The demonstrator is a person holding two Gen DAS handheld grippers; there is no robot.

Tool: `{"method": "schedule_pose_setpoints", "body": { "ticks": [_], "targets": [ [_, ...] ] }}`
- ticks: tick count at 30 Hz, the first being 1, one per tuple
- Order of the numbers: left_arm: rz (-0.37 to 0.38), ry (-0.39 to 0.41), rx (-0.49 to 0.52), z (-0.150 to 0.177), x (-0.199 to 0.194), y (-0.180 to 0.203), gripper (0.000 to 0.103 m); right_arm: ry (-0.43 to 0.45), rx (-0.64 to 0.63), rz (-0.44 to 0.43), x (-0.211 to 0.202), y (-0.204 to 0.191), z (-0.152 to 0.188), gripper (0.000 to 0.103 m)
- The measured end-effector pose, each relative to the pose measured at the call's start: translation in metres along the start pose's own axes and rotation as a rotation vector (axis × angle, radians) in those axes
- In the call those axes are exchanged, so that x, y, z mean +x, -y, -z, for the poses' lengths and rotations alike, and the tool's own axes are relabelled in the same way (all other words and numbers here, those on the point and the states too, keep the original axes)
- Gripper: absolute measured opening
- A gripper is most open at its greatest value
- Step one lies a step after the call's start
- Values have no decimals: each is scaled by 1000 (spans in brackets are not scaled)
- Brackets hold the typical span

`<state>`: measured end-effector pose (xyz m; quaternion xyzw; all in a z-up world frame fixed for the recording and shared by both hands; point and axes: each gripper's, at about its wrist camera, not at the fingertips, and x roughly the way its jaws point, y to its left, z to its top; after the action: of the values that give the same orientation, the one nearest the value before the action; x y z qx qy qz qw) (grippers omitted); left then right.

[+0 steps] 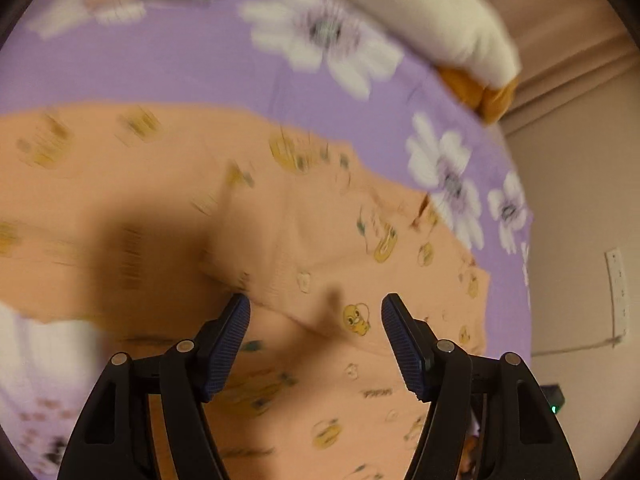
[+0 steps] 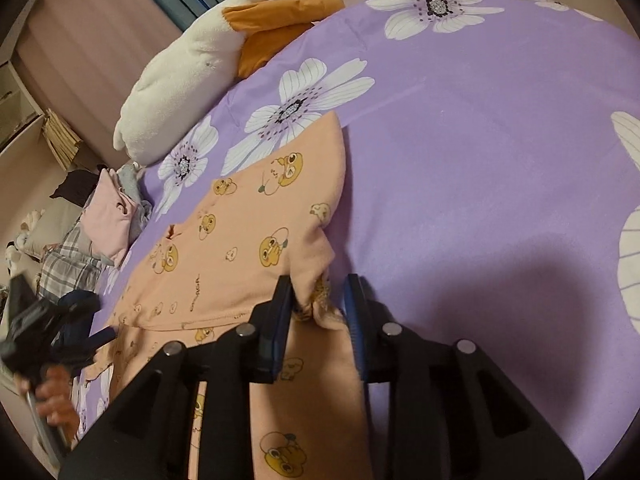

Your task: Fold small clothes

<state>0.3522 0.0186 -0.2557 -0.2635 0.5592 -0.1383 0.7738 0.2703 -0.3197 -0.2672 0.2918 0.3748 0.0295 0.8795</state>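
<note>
A peach garment (image 1: 160,200) with yellow cartoon prints lies spread on a purple flowered bedsheet (image 1: 160,64). My left gripper (image 1: 316,308) is open just above the cloth, with nothing between its blue pads. The view is blurred by motion. In the right wrist view the same garment (image 2: 224,248) lies partly folded. My right gripper (image 2: 318,300) has its jaws apart, with a bunched edge of the garment (image 2: 316,276) hanging between them; the cloth touches the left pad only. The left gripper (image 2: 44,332) and the hand holding it show at the far left.
A white and orange plush toy (image 2: 188,68) lies at the bed's edge, also in the left wrist view (image 1: 440,16). A pile of other clothes (image 2: 108,216) sits beyond the bed. Bare purple sheet (image 2: 480,160) lies to the right of the garment.
</note>
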Motion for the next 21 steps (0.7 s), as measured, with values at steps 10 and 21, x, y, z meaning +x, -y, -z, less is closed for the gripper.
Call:
{"method": "schedule_pose_setpoints", "body": {
  "ticks": [10,21],
  "targets": [
    [-107,161,-22,9,7,11,46,-16,-140,-10,2,-24,5,67],
    [-336,466,-75,-5,-46,-9,11,-15,-63,21,0,-3,-1,19]
  ]
}}
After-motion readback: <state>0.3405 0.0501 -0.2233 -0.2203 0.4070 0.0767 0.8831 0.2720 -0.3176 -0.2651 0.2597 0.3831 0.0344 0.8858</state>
